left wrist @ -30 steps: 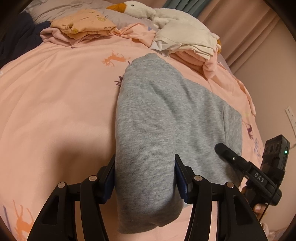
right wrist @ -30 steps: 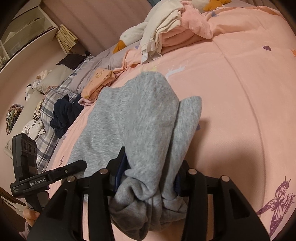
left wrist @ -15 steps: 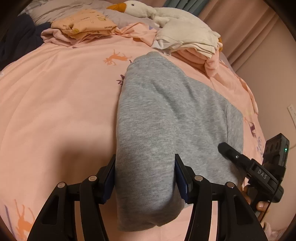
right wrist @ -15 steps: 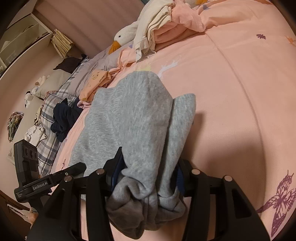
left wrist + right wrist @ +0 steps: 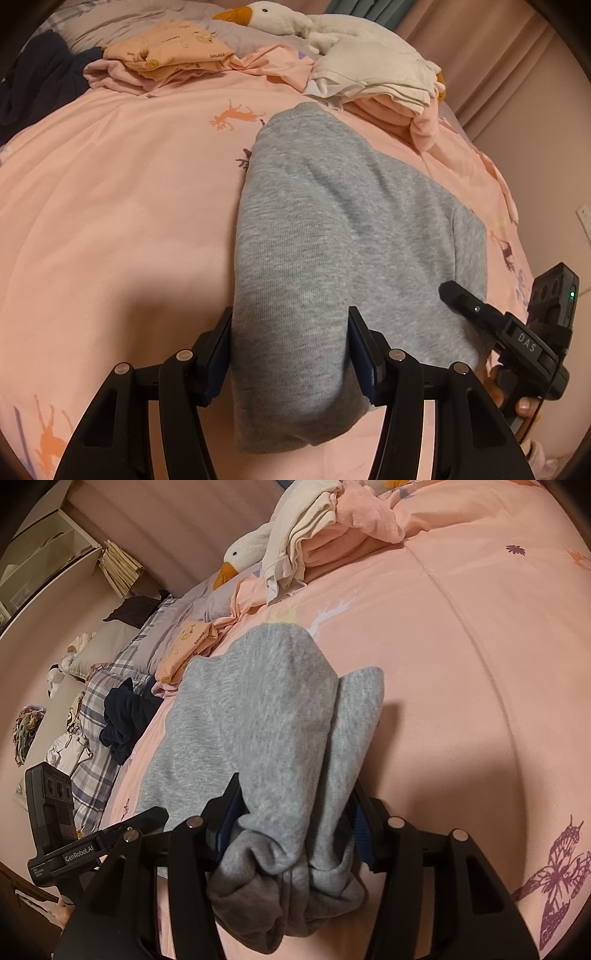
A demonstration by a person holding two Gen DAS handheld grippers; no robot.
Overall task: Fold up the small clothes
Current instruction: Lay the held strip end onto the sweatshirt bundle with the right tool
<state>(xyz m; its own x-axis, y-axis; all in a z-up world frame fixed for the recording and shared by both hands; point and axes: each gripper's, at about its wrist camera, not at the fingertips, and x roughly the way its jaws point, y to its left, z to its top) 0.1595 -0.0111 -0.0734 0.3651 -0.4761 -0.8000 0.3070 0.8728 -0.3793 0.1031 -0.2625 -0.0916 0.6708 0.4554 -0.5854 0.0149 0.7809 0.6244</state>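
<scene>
A grey knit garment (image 5: 332,229) lies folded lengthwise on the pink bed cover (image 5: 110,206). My left gripper (image 5: 290,332) is shut on its near left edge. My right gripper (image 5: 295,812) is shut on its bunched near right end, and the same grey garment (image 5: 266,709) stretches away from it across the bed. The right gripper also shows at the right edge of the left wrist view (image 5: 509,328). The left gripper shows at the lower left of the right wrist view (image 5: 92,845). Both hold the near end slightly raised.
A stuffed goose (image 5: 288,14) lies at the head of the bed. Folded cream and pink clothes (image 5: 384,85) sit beyond the garment. A folded orange garment (image 5: 166,51) and a dark garment (image 5: 33,85) lie at far left. A wall (image 5: 546,122) is on the right.
Both grippers keep their hold. The views have shifted slightly and the garment's far end sits a little farther away on the bed.
</scene>
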